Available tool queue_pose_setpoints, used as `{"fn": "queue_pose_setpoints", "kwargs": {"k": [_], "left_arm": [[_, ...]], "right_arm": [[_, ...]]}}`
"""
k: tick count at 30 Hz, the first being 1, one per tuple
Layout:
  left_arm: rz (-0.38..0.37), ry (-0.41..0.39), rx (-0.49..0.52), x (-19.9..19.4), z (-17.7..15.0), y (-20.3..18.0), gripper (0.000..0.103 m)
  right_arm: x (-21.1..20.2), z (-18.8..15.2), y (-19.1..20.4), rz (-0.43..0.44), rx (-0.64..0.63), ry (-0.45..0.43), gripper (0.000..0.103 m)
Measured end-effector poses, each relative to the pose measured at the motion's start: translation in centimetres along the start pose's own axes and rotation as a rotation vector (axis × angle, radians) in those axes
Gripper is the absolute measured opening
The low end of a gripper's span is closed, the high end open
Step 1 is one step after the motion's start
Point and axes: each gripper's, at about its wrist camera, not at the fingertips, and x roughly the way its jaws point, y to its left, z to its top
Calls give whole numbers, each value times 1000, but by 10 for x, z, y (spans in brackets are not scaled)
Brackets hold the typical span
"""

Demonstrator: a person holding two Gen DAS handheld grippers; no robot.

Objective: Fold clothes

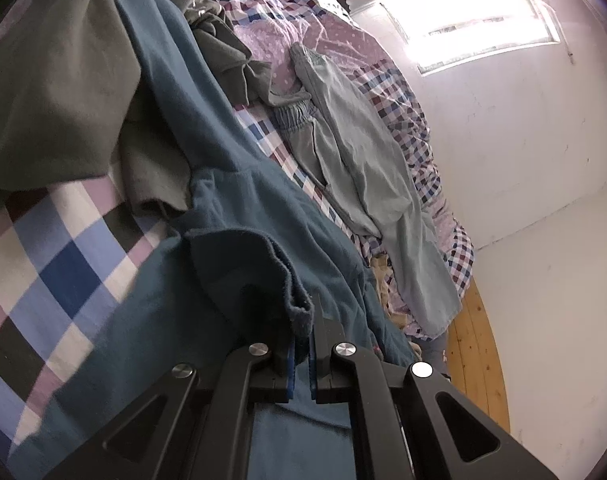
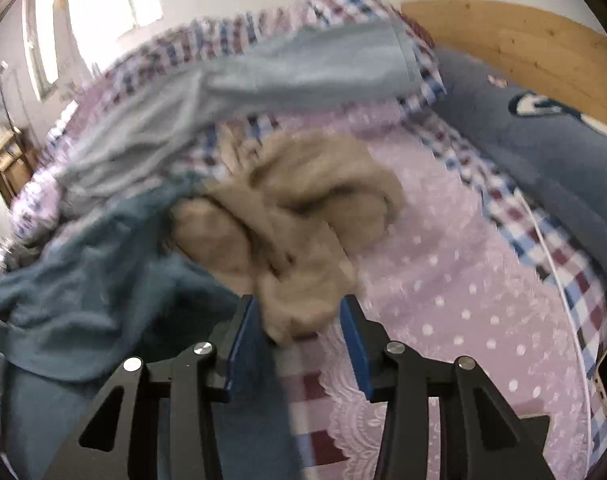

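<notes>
My left gripper (image 1: 302, 334) is shut on a hemmed edge of a dark teal garment (image 1: 207, 168) that stretches across the checked bedding. A dark olive garment (image 1: 55, 92) lies beside it, and pale grey-green trousers (image 1: 355, 160) lie further along the bed. In the right wrist view my right gripper (image 2: 299, 312) stands open, its blue pads either side of the lower end of a crumpled beige garment (image 2: 299, 216). The same teal garment (image 2: 83, 280) lies to the left there, with the grey-green trousers (image 2: 263, 80) behind. This view is blurred by motion.
The bed carries a checked sheet (image 1: 59, 264) and a lilac dotted cover (image 2: 455, 264). A blue plush pillow (image 2: 543, 144) lies against the wooden headboard (image 2: 523, 44). A white wall and bright window (image 1: 483, 32) stand beyond the bed, and wooden furniture (image 2: 7, 160) at far left.
</notes>
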Motion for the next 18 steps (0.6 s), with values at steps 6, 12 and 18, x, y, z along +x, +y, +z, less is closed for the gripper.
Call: {"fn": "queue_pose_setpoints", "kwargs": {"k": [6,12,18], "left_arm": [[2,7,14,1,-3,-2,3],[5,-6,27,-3,0,-3,3],[11,-15,22,-6,2,1,3]], "right_arm": [[10,47,49,123,-89,16,47],[78,102,68,222,-75,175,47],[139,117,77,140,-103,287,47]]}}
